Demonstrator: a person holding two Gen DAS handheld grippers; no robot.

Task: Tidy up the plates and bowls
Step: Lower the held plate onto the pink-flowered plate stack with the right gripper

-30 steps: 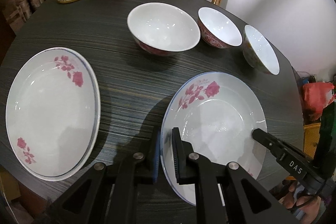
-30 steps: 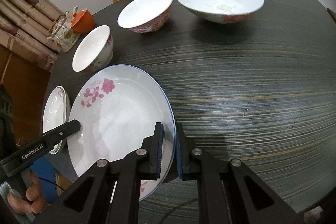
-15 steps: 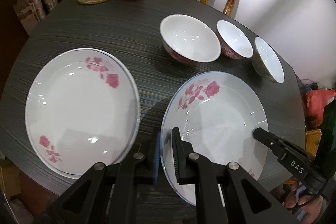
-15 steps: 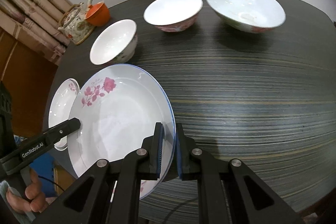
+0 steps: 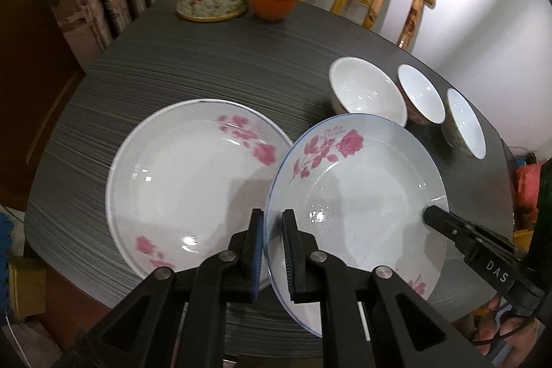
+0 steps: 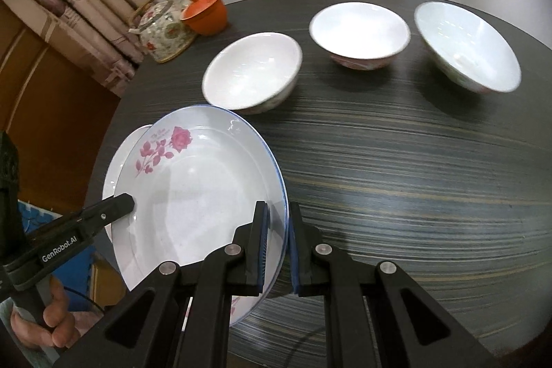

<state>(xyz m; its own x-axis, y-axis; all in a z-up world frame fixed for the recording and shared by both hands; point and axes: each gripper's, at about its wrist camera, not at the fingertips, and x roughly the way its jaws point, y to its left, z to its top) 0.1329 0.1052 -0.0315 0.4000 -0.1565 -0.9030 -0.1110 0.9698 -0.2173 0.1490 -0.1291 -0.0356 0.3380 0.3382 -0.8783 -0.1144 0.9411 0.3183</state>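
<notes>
Above the dark surface (image 5: 241, 71), the rose plate (image 5: 358, 195) hangs with its edge overlapping a second plate (image 5: 193, 181). Left gripper (image 5: 272, 250) and right gripper (image 6: 276, 247) fingers each clench opposite rims of it; three bowls (image 6: 253, 76) stand beyond it.

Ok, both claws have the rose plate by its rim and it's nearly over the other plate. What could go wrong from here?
1. The white rose-printed plate is held only at opposite rim edges by the left claw and the right claw; if the hands drift apart or twist, it may slip.
2. Its edge already overlaps the second white flowered plate on the dark striped table; lowering it tilted could chip both rims.
3. The nearest white bowl sits close behind.
</notes>
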